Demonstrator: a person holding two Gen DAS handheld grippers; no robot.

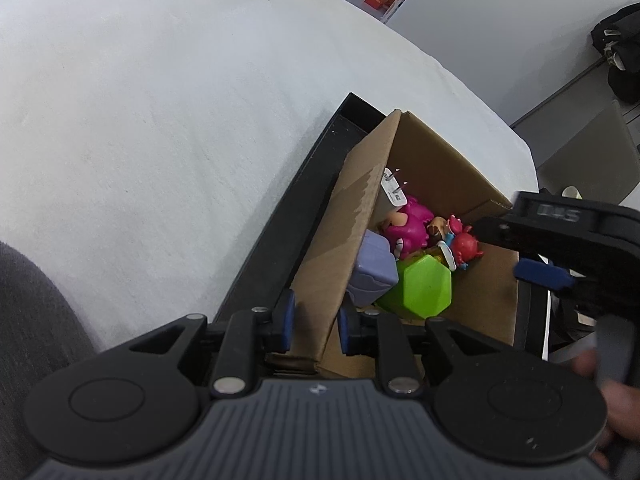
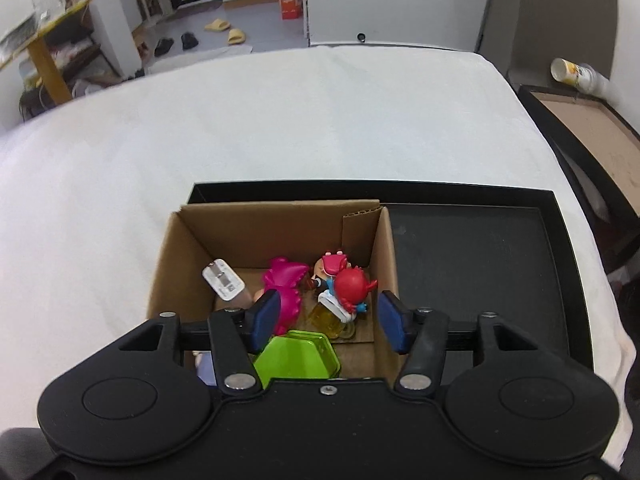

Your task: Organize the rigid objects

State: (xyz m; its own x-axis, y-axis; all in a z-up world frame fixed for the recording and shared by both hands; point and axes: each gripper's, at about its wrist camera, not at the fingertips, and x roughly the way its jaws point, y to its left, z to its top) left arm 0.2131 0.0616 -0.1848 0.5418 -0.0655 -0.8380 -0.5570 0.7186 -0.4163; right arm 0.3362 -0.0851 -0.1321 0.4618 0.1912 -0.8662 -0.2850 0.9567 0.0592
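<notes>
**Toys gathered in a cardboard box on a black tray**

A white cloth (image 2: 280, 120) covers the table. On it lies a flat black tray (image 2: 480, 264), and a cardboard box (image 2: 276, 236) stands in the tray's left part, as the right wrist view has it.

The left gripper (image 1: 316, 320) pinches the box's near wall, one blue pad on each side of the cardboard. The right gripper (image 2: 326, 320) hangs over the open box with its fingers spread wide, holding nothing.

Inside the box lie a green hexagonal case (image 2: 298, 354), a lavender block (image 1: 374, 268), a pink figure (image 2: 286, 280), a red-haired doll (image 2: 350, 286) touching the right wall, and a small white charger (image 2: 222, 280) leaning in the left corner.
</notes>
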